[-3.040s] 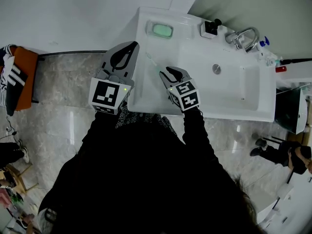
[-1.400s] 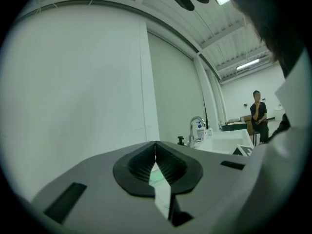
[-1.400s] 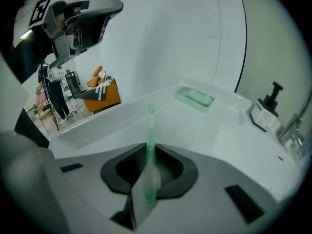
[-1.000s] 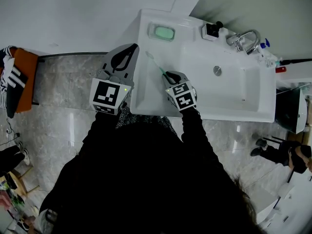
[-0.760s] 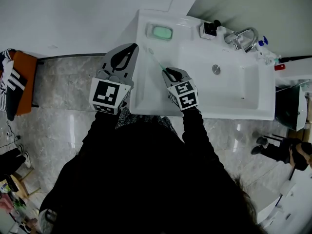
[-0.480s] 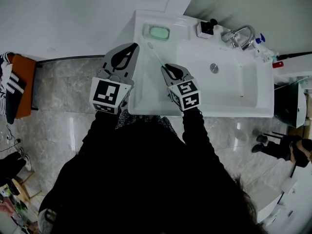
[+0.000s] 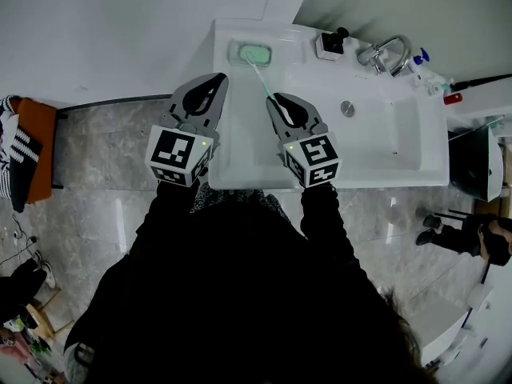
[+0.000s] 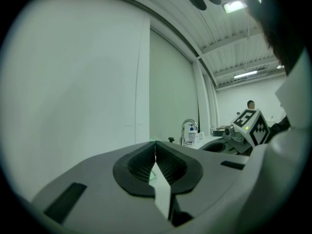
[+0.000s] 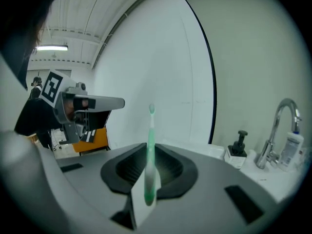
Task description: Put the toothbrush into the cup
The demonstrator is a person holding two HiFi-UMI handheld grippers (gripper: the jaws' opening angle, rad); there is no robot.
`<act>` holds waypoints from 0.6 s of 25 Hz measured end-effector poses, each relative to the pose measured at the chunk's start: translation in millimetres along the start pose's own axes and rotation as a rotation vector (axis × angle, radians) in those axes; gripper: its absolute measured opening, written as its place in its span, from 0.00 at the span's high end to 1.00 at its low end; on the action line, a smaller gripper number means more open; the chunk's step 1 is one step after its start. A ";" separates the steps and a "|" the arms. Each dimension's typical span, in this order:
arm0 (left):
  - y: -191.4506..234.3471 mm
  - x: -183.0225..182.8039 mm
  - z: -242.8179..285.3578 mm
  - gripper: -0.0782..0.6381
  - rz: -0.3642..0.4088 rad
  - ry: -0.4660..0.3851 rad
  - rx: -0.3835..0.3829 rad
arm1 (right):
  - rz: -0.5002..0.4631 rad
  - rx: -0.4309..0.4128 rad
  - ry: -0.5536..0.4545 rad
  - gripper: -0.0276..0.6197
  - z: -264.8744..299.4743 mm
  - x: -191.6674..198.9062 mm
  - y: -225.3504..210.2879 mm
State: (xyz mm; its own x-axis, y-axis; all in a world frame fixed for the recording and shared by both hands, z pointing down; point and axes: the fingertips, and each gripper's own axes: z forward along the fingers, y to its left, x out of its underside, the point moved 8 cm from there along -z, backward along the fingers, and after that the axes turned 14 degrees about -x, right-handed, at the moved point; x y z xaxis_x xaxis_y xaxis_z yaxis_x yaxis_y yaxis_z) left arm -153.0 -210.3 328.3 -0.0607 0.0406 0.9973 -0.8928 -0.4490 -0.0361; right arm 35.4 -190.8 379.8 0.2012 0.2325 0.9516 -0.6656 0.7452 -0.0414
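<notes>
black long-sleeved top (image 7: 240, 294), sleeves reaching both hand-held grippers. left hand-held gripper (image 7: 218, 78): grey tapered shell, dark ribbed pads (image 8: 139, 168), white cube (image 7: 178, 157) with black square markers, small green light (image 7: 206, 143). right hand-held gripper (image 7: 278, 98): same grey shell, dark rectangular slots, second marker cube (image 7: 314, 160).

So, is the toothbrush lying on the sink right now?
No, the toothbrush is clamped between the jaws of the right gripper, with its head sticking out past them.
</notes>
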 end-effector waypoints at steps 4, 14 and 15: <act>-4.6 1.1 1.8 0.88 -0.028 -0.004 0.045 | -0.034 0.010 -0.043 0.87 -7.9 -13.0 2.7; -9.2 4.1 11.0 0.87 -0.282 -0.008 0.174 | -0.058 -0.001 -0.094 0.87 -16.6 -24.4 11.0; -9.0 3.1 11.6 0.87 -0.293 -0.011 0.177 | -0.057 -0.001 -0.095 0.87 -17.4 -24.2 11.4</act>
State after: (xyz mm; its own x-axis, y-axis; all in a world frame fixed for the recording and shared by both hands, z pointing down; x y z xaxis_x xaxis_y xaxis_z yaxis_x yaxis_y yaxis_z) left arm -140.0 -216.4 332.5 0.1927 0.1815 0.9643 -0.7804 -0.5675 0.2627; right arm 35.5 -177.1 351.1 0.1693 0.1294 0.9770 -0.6544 0.7561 0.0132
